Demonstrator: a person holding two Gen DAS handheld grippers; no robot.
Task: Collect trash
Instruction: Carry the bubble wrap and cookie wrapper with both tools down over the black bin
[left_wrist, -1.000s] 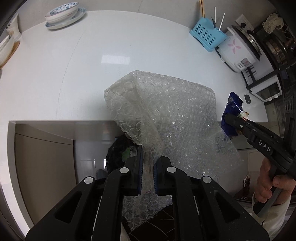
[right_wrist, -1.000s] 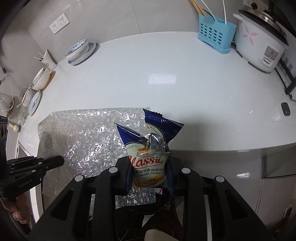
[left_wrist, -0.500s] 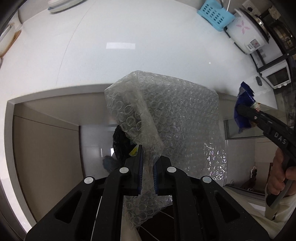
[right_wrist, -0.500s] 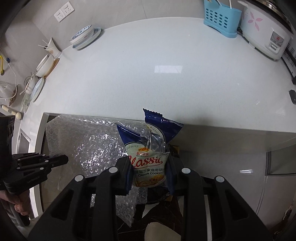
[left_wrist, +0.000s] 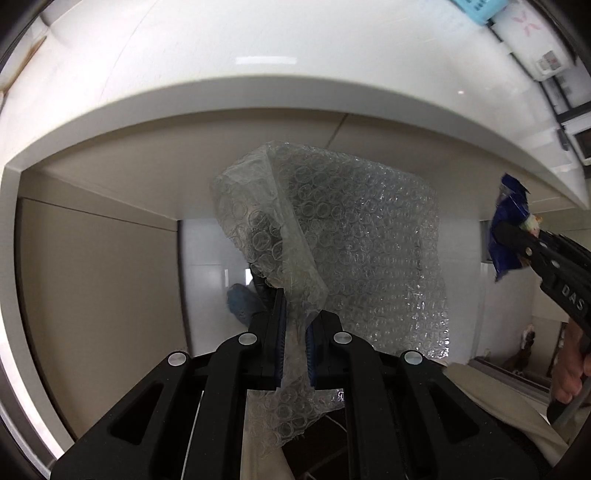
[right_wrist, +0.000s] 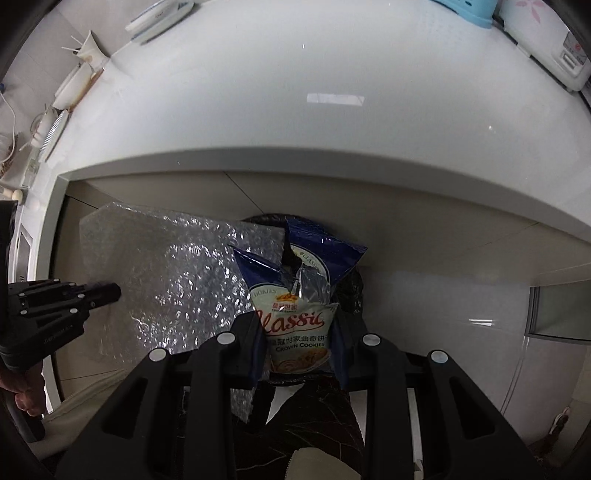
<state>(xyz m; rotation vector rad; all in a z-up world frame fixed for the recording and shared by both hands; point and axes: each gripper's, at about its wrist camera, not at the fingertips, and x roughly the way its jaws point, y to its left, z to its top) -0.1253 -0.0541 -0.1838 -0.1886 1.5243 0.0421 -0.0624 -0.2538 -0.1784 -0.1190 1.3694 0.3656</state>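
My left gripper (left_wrist: 295, 321) is shut on a sheet of clear bubble wrap (left_wrist: 354, 236), which hangs in front of the cabinet below the counter; the sheet also shows in the right wrist view (right_wrist: 166, 280). My right gripper (right_wrist: 297, 325) is shut on a blue and white cookie wrapper (right_wrist: 295, 295), also seen at the right of the left wrist view (left_wrist: 508, 236). A black-lined trash bin (right_wrist: 347, 288) sits on the floor right behind the wrapper, mostly hidden.
The white countertop (right_wrist: 295, 103) overhangs above both grippers. On it stand a rice cooker (right_wrist: 554, 40), a blue utensil holder (right_wrist: 469, 11) and dishes (right_wrist: 159, 16). Beige cabinet fronts (left_wrist: 96, 288) lie to the left.
Both grippers have dropped from above the countertop to below its edge, carrying the bubble wrap and the cookie wrapper down toward the bin.
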